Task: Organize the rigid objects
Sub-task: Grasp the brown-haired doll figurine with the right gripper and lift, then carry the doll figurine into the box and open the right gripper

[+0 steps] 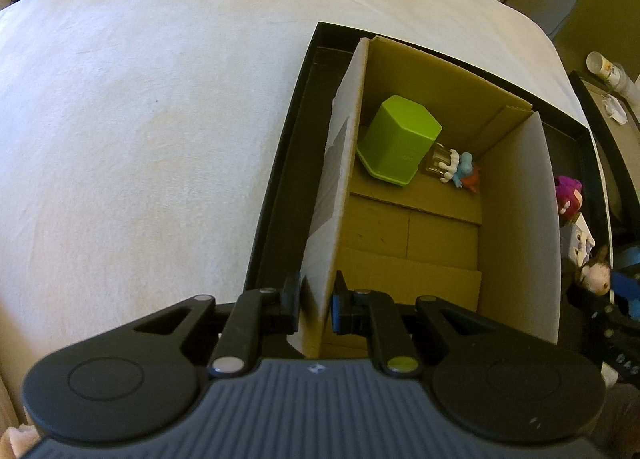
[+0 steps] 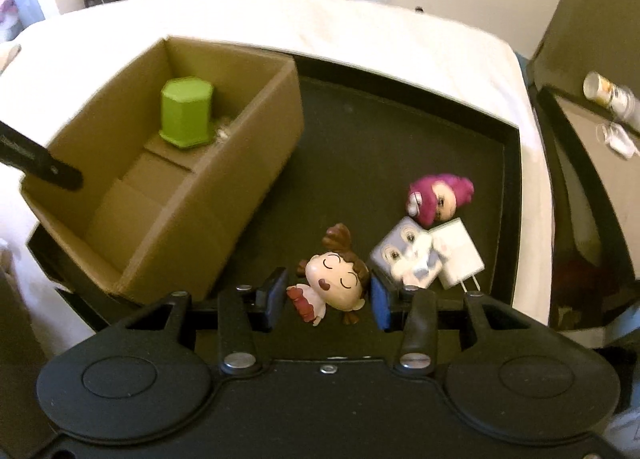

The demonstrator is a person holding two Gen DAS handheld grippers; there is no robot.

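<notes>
Gripping the near-left wall of the cardboard box [image 1: 420, 219], the left gripper [image 1: 316, 299] has its fingers narrowed onto the board, one pad outside and one inside. The box stands in the left part of a black tray [image 2: 400, 147] on a white-covered surface [image 1: 140, 119]. At the box's far end a green hexagonal container [image 1: 398, 139] sits mouth-down, with faint embossed writing on one face — too small to read — and just beside it a small blue-and-white figurine [image 1: 460, 169] lies against a clear brownish piece. The right gripper [image 2: 328, 297] hangs low over the tray's near edge, its blue-padded fingers set wide on either side of a brown-haired doll figurine [image 2: 336, 275] lying on its back; whether the pads touch it cannot be told. Toward the tray's right edge lie a magenta plush head [image 2: 440, 195], a grey block with cartoon eyes [image 2: 394, 249] and a white plug adapter [image 2: 460, 255], the three touching — no label is legible on any
</notes>
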